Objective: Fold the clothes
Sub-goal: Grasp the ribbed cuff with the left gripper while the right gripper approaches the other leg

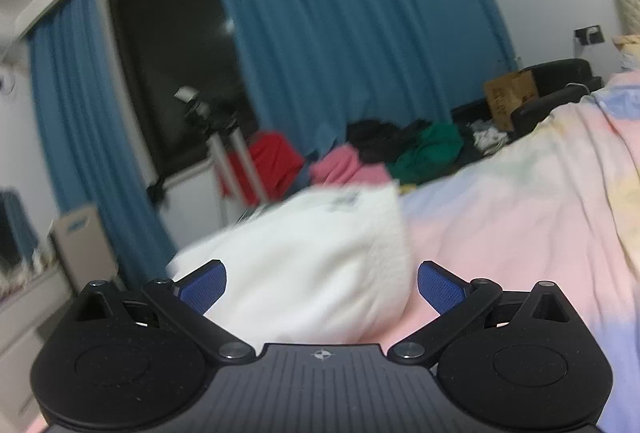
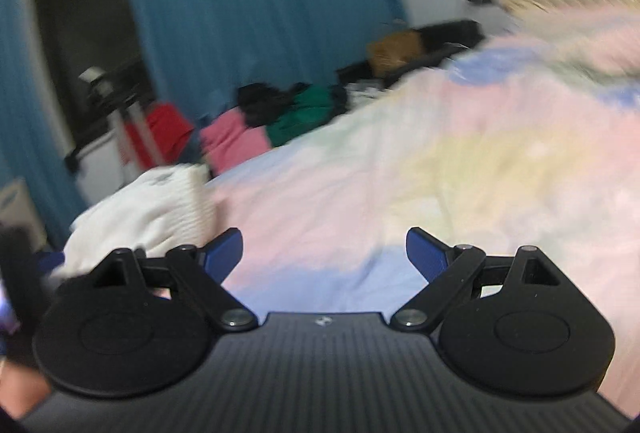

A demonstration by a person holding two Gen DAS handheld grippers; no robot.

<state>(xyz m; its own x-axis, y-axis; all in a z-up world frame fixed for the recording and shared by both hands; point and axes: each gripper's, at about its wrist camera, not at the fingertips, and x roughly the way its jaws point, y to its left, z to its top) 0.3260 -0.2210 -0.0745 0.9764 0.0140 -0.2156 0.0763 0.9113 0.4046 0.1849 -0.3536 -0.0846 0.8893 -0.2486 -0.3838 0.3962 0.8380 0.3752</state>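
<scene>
A folded white garment lies on the pastel bed cover, just ahead of my left gripper, which is open and empty with its blue pads wide apart. In the right wrist view the same white garment lies to the left, and my right gripper is open and empty above the bed cover. A pile of pink, black and green clothes lies at the bed's far edge; the pile also shows in the right wrist view. Both views are blurred.
Blue curtains and a dark window stand behind the bed. A tripod and a red item stand by the window. A cardboard box sits on a black seat at the far right.
</scene>
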